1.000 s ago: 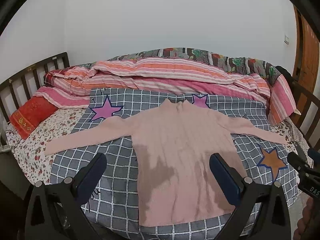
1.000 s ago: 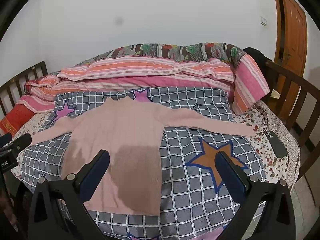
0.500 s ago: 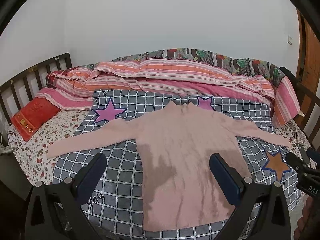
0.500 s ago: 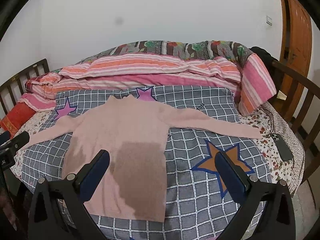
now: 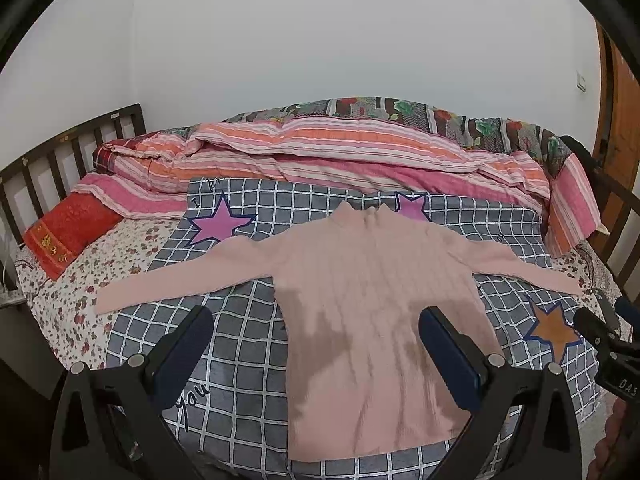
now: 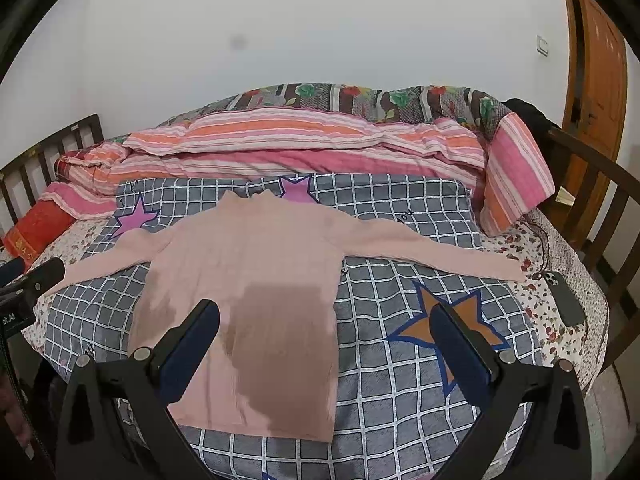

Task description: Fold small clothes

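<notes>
A pink long-sleeved sweater lies flat on a grey checked blanket, collar toward the far side and both sleeves spread out sideways. Darker patches mark its lower half. My left gripper hovers open above the near hem, empty. Over the sweater's right side and the blanket, my right gripper stands open as well, holding nothing. Each gripper shows at the edge of the other's view.
A rolled striped quilt lines the far side of the bed. A red pillow lies at the left by the wooden headboard. A dark phone rests at the right edge near a wooden rail. A door stands beyond.
Both cameras have pulled back and lifted a little, so the sweater sits lower and more fully in view. The sweater has not moved and both grippers stay open.
</notes>
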Demonstrator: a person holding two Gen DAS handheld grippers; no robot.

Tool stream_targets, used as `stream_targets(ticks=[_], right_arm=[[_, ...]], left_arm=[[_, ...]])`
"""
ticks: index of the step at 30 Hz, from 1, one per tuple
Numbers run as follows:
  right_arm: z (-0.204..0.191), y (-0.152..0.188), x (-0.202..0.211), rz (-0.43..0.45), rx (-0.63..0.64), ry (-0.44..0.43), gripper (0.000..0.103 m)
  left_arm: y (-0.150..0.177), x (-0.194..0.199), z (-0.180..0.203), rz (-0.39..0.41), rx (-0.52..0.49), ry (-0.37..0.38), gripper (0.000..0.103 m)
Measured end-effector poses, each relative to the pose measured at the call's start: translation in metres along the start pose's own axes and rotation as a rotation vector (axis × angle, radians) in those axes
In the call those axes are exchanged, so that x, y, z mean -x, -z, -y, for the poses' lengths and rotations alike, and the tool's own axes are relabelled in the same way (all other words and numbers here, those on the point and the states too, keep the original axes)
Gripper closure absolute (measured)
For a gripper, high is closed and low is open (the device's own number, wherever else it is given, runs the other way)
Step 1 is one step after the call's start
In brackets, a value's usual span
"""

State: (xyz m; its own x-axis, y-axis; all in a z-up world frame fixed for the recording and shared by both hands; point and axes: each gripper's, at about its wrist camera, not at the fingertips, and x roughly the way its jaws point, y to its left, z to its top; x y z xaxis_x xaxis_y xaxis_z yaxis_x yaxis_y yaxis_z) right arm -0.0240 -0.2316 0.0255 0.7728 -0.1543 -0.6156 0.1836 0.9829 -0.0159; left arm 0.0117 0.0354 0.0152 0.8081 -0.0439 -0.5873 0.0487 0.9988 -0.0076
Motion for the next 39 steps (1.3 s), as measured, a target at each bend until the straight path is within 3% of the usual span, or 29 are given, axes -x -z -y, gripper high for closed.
stream_targets(ticks=[25, 34, 39], right_arm=[[-0.005, -0.019, -0.032, -0.011, -0.006, -0.016, 0.000], [-0.014, -0.028, -0.073, -0.035, 0.000, -0.015, 0.000], [-0.023, -0.031, -0.108, -0.038, 0.008, -0.048, 0.000]], left_arm=[[-0.016, -0.030, -0.004, -0.015, 0.005, 0.009, 0.000], [-0.018, -0.084, -0.031, -0.059, 0.056, 0.020, 0.000], [-0.001, -0.141, -0.081, -0.132, 0.140, 0.004, 0.000]])
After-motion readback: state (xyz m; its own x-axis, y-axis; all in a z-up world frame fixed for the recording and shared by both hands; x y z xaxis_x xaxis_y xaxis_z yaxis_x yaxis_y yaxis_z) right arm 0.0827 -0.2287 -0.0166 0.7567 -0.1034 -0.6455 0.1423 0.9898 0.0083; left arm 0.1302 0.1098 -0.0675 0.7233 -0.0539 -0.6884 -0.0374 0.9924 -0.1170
